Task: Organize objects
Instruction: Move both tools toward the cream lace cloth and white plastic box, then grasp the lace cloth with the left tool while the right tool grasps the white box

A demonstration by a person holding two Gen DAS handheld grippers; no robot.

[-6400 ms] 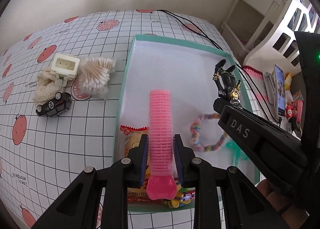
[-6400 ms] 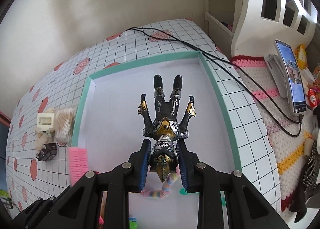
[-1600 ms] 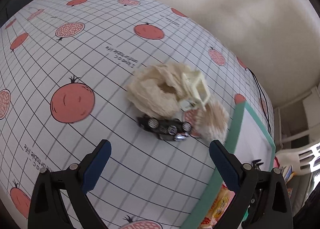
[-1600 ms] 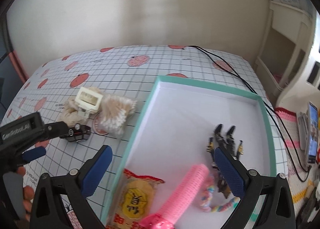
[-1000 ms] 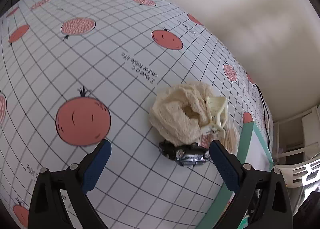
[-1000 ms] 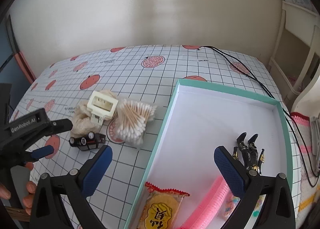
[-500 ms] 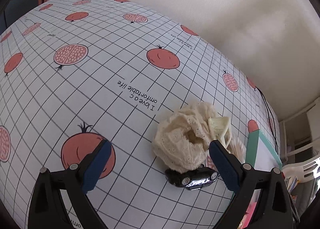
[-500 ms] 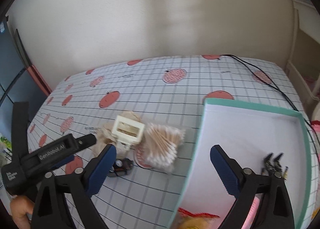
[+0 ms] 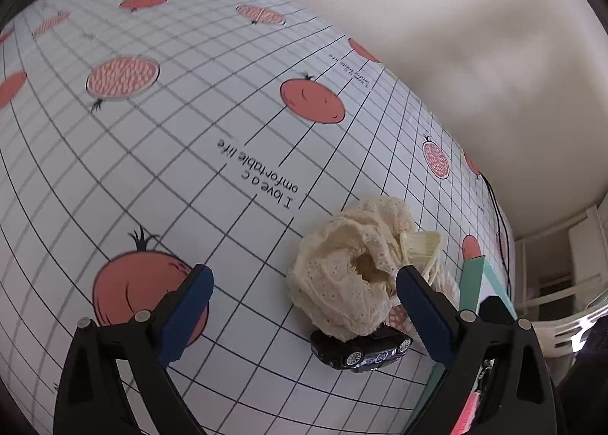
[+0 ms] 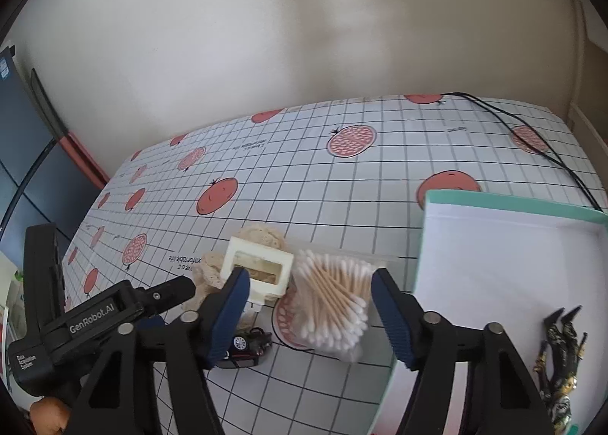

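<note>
White grid tablecloth (image 10: pixel 342 207) with red fruit; teal-rimmed box (image 10: pixel 513 203); cream lace (image 9: pixel 342 283).

tablecloth (image 9: pixel 197 123) - grid, red fruit | cable (image 10: pixel 532 138) - black | wall (image 10: pixel 266 36) - cream

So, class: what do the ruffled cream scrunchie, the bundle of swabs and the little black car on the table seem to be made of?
Scrunchie: cream fabric, probably cotton lace, matte; eyelet holes and soft ruffles show.
Cotton swabs: pale wooden-looking sticks with white fluffy tips, seemingly in a clear plastic bag.
Toy car: glossy black body, silver wheels; painted metal or plastic, hard to tell.
</note>
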